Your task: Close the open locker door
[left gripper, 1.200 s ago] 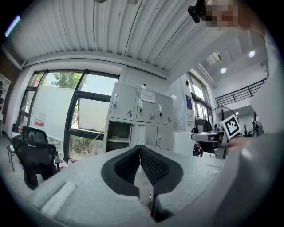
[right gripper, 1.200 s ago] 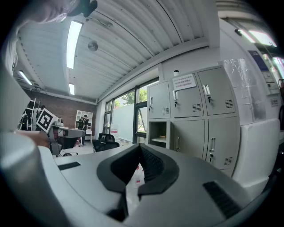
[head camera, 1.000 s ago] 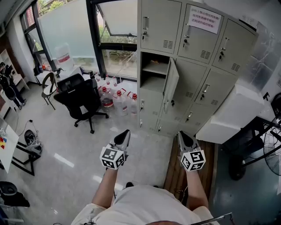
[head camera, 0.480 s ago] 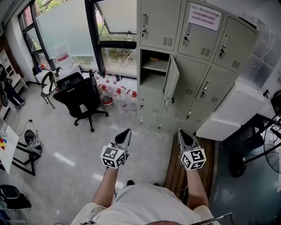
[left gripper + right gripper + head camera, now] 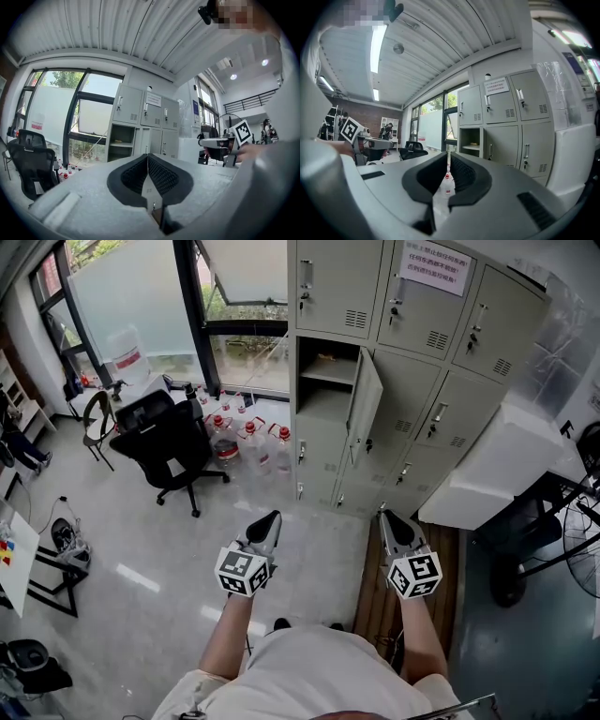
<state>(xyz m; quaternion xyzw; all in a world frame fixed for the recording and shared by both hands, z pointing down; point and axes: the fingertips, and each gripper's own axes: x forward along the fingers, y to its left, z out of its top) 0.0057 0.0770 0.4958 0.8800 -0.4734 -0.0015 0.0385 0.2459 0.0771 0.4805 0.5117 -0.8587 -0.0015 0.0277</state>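
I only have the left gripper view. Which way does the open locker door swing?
Observer: In the head view the door is hinged on its right edge and stands out toward you.
Operator: What is the right gripper doing with its jaws?
Observer: The right gripper has its jaws together, with nothing between them.
Operator: Anything in the way ahead?
Observer: The head view shows only bare floor between you and the lockers.
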